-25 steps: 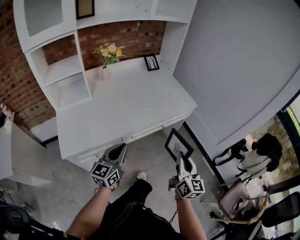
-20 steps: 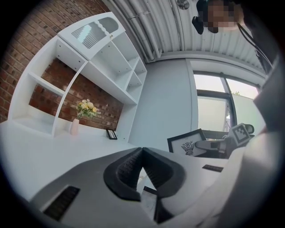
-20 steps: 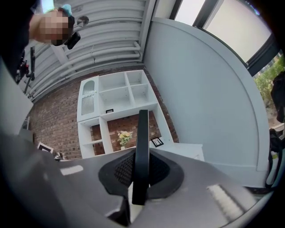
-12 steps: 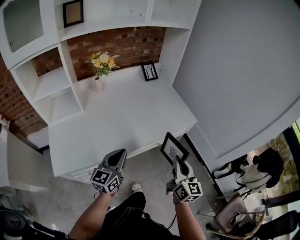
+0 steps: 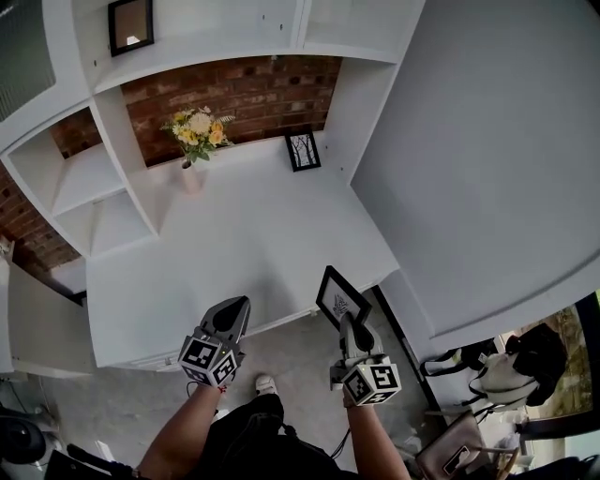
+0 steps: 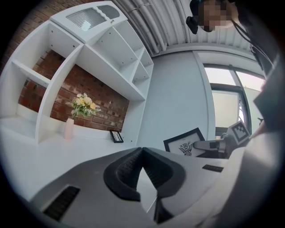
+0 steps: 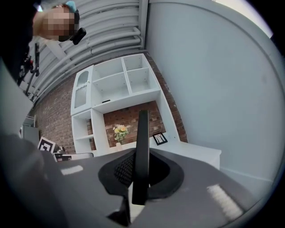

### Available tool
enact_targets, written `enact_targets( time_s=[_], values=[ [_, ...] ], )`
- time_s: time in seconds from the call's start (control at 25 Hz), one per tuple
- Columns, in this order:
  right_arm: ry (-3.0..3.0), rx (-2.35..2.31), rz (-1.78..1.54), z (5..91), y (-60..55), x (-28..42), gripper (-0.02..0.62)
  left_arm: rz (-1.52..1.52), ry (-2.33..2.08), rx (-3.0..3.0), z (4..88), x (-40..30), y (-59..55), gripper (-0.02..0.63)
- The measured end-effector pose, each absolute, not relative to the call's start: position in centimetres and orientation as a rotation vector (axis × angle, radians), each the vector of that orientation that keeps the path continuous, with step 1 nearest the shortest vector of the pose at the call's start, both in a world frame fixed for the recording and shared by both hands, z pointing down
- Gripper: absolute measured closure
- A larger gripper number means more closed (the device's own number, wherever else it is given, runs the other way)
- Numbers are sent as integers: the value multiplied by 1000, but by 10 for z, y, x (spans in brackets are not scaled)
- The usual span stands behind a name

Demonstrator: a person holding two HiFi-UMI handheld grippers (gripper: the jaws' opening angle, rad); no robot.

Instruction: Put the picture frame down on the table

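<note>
- Your right gripper (image 7: 141, 156) has its two jaws clamped on the lower edge of one black rectangular picture frame (image 7: 142, 133). The frame stands upright and edge-on between them.
- Your left gripper (image 6: 141, 150) carries nothing, and its two jaws meet at the tips.
- Both grippers reach out level at the front edge of the white wooden table (image 5: 234, 234). The held frame is at the table's front right corner, not resting on it.
- Three frames are in sight: the one you hold, a small black frame (image 5: 302, 150) at the back of the table, and a dark frame (image 5: 129, 23) on an upper shelf.
- One pale vase of yellow and white flowers (image 5: 190, 173) stands by the red brick wall (image 5: 234, 80).
</note>
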State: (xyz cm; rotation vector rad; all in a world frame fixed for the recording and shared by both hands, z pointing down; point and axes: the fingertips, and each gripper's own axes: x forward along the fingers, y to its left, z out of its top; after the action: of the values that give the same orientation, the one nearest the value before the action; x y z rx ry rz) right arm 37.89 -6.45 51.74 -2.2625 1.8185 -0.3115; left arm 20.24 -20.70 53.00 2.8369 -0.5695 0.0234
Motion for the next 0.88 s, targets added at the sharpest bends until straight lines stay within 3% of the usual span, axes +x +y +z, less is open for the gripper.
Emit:
enact_targets(
  time_s=[0.52,0.88],
  values=[
    [1990,-2143,-397,533,-150,393,572,37,-720,2796,539,212,-261,615],
    [2142,-2057,-457,547,-197,366,572,55,-857,2759,551,176,-268,615]
  ],
)
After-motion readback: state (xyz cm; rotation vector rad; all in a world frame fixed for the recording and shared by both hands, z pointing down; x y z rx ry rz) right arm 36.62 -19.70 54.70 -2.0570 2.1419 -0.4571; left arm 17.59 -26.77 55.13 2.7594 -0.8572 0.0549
